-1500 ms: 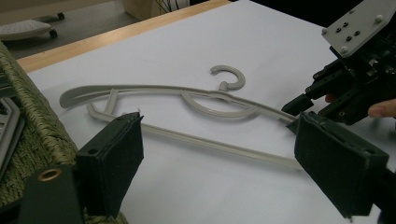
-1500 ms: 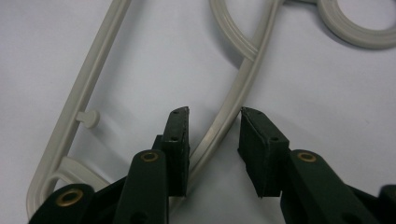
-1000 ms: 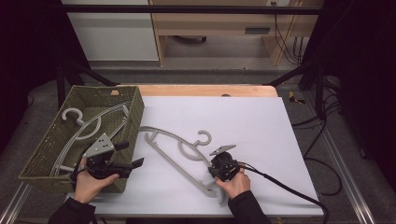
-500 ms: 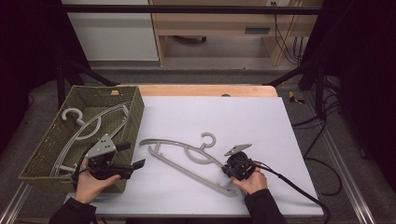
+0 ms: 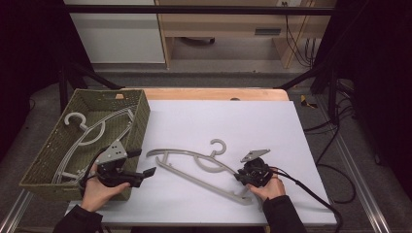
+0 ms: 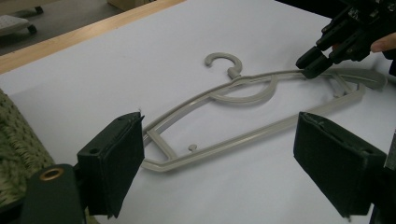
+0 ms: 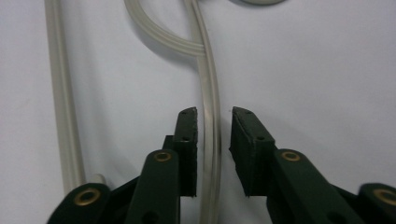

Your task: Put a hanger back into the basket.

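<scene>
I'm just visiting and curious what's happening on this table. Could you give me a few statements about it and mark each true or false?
1. A grey hanger lies flat on the white table. True.
2. The green basket is empty. False: it holds another hanger.
3. The right gripper has its jaws on either side of the hanger's arm, slightly apart, having just been opening. True.
4. The left gripper clamps the hanger. False: its jaws stand wide open, off it.
5. The hanger on the table stands upright. False: it lies flat.
</scene>
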The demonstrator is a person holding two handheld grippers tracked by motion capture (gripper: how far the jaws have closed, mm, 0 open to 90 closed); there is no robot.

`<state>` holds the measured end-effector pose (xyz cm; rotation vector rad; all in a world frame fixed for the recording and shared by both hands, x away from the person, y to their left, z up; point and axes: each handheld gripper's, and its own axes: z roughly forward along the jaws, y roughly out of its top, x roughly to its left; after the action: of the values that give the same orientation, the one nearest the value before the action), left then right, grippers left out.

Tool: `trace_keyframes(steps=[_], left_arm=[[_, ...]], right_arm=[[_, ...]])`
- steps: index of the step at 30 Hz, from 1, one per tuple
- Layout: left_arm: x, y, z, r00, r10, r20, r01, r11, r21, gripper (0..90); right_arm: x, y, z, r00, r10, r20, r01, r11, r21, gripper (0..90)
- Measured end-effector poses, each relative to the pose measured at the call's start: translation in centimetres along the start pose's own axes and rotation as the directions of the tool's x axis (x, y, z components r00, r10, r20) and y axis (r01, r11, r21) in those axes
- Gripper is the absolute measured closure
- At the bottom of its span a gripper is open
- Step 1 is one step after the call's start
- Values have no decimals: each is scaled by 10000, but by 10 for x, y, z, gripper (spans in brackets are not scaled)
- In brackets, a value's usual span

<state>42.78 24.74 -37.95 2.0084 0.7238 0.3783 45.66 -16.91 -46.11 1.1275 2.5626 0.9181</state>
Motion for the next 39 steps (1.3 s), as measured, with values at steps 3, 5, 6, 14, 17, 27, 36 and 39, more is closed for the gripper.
trace_keyframes(steps=[3,5,6,14,17,27,36,39], left_arm=[[-4,9,4,9998,142,122,-143,9998,105,170],[-7,18,9,9991,314,268,-321,9991,275,170],[-9,23,12,9988,364,330,-377,9986,381,173],[-23,53,46,9932,919,720,-990,9898,1020,190],[-27,58,60,9916,935,892,-1037,9876,1178,192],[-29,57,77,9894,817,1204,-966,9876,1238,191],[-24,50,75,9903,638,1231,-800,9881,1311,198],[-24,50,75,9896,640,1292,-811,9880,1317,200]], right_arm=[[1,1,-9,10000,66,-45,-67,9993,-364,671],[3,0,-15,10000,41,-16,-42,9982,-602,629],[4,0,-18,9999,107,37,-104,9979,-632,617],[12,-6,-31,9993,-244,286,276,9929,-1157,511],[13,-6,-29,9993,-177,320,214,9927,-1186,512],[11,7,6,9988,-125,471,149,9986,-511,585],[11,11,19,9959,-781,453,785,9969,-63,796],[11,11,20,9945,-976,369,979,9952,-90,816]])
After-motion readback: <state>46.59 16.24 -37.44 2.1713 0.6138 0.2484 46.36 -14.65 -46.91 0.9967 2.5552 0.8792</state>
